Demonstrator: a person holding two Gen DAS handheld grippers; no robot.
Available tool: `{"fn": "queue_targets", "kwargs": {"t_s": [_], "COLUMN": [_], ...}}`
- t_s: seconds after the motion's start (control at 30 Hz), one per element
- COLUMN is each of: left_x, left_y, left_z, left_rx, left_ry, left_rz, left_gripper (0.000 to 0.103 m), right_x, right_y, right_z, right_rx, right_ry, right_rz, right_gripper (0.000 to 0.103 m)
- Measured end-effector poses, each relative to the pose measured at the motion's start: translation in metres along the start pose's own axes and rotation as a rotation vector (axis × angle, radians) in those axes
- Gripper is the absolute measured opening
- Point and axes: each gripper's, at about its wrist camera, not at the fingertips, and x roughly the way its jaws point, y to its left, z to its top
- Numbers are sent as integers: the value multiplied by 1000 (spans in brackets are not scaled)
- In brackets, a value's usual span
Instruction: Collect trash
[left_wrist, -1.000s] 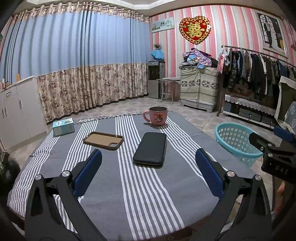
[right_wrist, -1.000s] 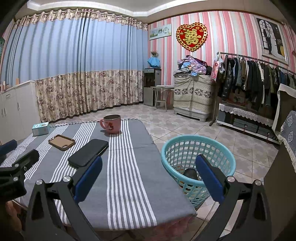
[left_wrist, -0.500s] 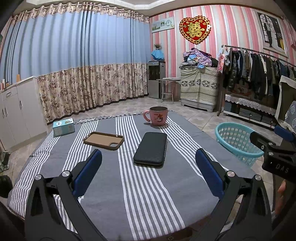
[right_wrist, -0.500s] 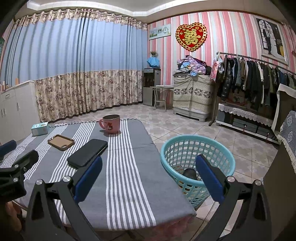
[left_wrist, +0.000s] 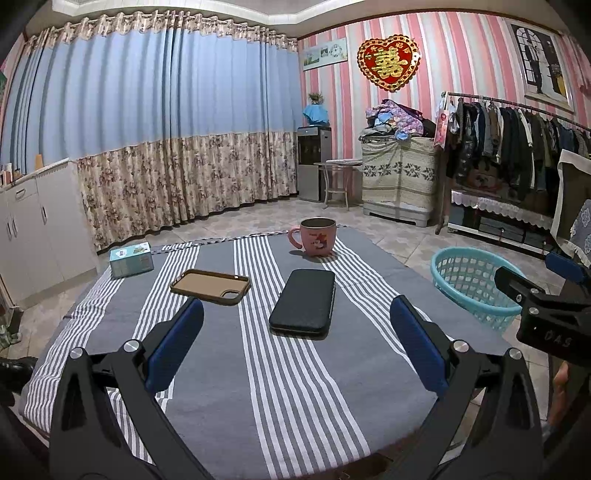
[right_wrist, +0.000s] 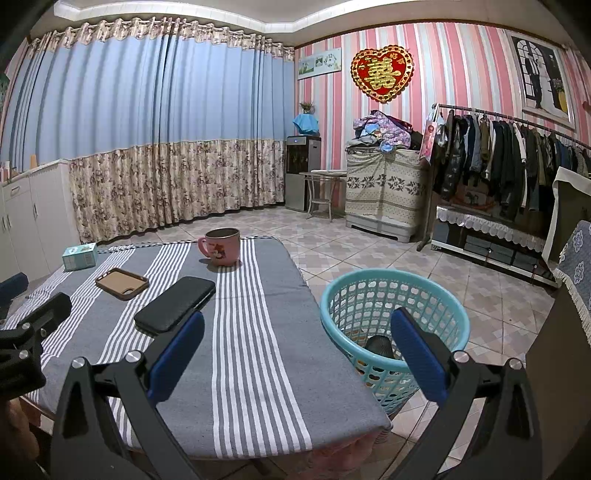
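Beside the table's right edge, on the tiled floor, stands the teal basket (right_wrist: 393, 325), and a dark rounded thing lies at its bottom, though through the mesh and behind the blue pad it is too hidden to name. Both tools hang spread and empty: the left gripper (left_wrist: 295, 343) over the near part of the striped cloth (left_wrist: 229, 369), the right gripper (right_wrist: 295, 350) straddling the table edge and the basket rim. No obvious scrap shows on the cloth, so the step in hand looks like a check; I would sweep the view slowly along the far edge before calling it finished, and keep the spread fingers off the black phone (left_wrist: 303, 302), the brown phone case (left_wrist: 210, 286), the pink mug (left_wrist: 317, 242) and the small tissue box (left_wrist: 131, 259), which seem belongings rather than rubbish. Around the table are blue curtains, pink striped walls, a clothes rail and white cabinets.
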Motion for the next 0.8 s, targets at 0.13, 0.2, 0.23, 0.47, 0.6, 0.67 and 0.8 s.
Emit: {"fn": "queue_targets", "kwargs": {"t_s": [0.13, 0.2, 0.23, 0.47, 0.6, 0.67, 0.8], "left_x": [-1, -1, -1, 0, 0, 0, 1], "left_y": [-1, -1, -1, -1, -1, 0, 0], "left_z": [1, 1, 1, 1, 2, 3, 3], "left_rx": [0, 2, 4, 6, 6, 7, 9], "left_ry": [-1, -3, -4, -4, -6, -9, -9], "left_rz": [0, 2, 3, 4, 2, 1, 5], "left_gripper": [98, 98, 98, 98, 98, 98, 98], "right_x": [0, 0, 0, 0, 1, 1, 1], "right_y": [1, 1, 1, 1, 2, 2, 2], "right_z": [0, 0, 0, 0, 0, 0, 0], "right_rx": [2, 2, 2, 1, 4, 3, 4], "right_ry": [0, 0, 0, -1, -3, -3, -3], "right_rz": [0, 0, 0, -1, -2, -2, -2], "right_gripper": [99, 99, 99, 99, 99, 99, 99]}}
